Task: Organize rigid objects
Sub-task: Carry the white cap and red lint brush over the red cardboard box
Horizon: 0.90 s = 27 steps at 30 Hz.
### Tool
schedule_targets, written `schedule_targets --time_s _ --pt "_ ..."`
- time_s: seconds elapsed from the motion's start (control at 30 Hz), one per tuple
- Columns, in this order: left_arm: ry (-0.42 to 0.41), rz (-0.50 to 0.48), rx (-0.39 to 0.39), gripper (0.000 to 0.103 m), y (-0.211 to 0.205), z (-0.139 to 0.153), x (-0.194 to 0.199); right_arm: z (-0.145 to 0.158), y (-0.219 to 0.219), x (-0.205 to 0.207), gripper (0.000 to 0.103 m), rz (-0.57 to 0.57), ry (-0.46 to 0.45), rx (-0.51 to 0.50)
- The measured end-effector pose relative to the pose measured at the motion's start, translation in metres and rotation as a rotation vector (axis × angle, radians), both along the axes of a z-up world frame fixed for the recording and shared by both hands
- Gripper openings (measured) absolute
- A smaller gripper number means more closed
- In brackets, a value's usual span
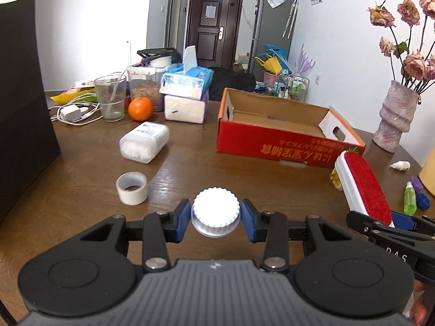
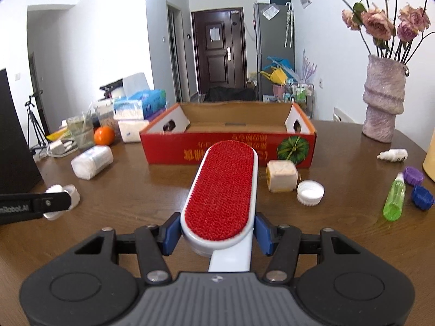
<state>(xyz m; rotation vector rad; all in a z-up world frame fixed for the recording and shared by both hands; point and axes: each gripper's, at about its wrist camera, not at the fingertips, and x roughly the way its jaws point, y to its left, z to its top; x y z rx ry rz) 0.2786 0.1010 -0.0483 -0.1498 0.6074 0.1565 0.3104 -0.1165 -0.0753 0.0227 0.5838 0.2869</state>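
My left gripper [image 1: 215,218] is shut on a small clear jar with a white ribbed cap [image 1: 215,209], held above the wooden table [image 1: 187,168]. The right gripper [image 2: 217,235] grips a red lint brush [image 2: 221,187] by the near end of its white body, so the brush points toward the open red cardboard box [image 2: 228,146]. From the left wrist view, the brush [image 1: 364,187] and right gripper [image 1: 391,225] sit at the right, near the box [image 1: 272,141]. My left gripper [image 2: 58,202] also shows at the left edge of the right wrist view.
A tape roll [image 1: 132,188], cotton swab tub [image 1: 144,142], orange [image 1: 140,109], glass and tissue packs lie left. A beige cube [image 2: 281,176], white lid [image 2: 310,191], green spray bottle [image 2: 394,198], purple and blue caps and a flower vase [image 2: 383,100] are right.
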Motion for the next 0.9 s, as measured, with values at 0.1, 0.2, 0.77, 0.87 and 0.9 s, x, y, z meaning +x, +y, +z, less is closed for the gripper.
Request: schedule_targets --time_s 0.1,0.2,0.77,0.87,0.9 --pt "-0.012 -0.011 -0.005 0.041 -0.006 0.009 0.009 0.012 -0.003 0.004 0.056 -0.008 -0.025 0.010" --pt "-0.029 -0.021 -0.008 0.041 -0.013 0.018 0.019 0.022 -0.006 0.009 0.056 -0.014 -0.051 0.019" --pt "-0.066 -0.006 -0.034 0.041 -0.027 0.042 0.090 0.047 -0.010 0.073 0.056 -0.045 -0.103 0.085" --pt "-0.059 0.019 -0.042 0.041 -0.021 0.041 0.104 0.047 -0.008 0.085 0.056 -0.042 -0.100 0.088" --pt "-0.054 0.025 -0.049 0.041 -0.019 0.042 0.109 0.047 -0.007 0.090 0.056 -0.042 -0.097 0.087"
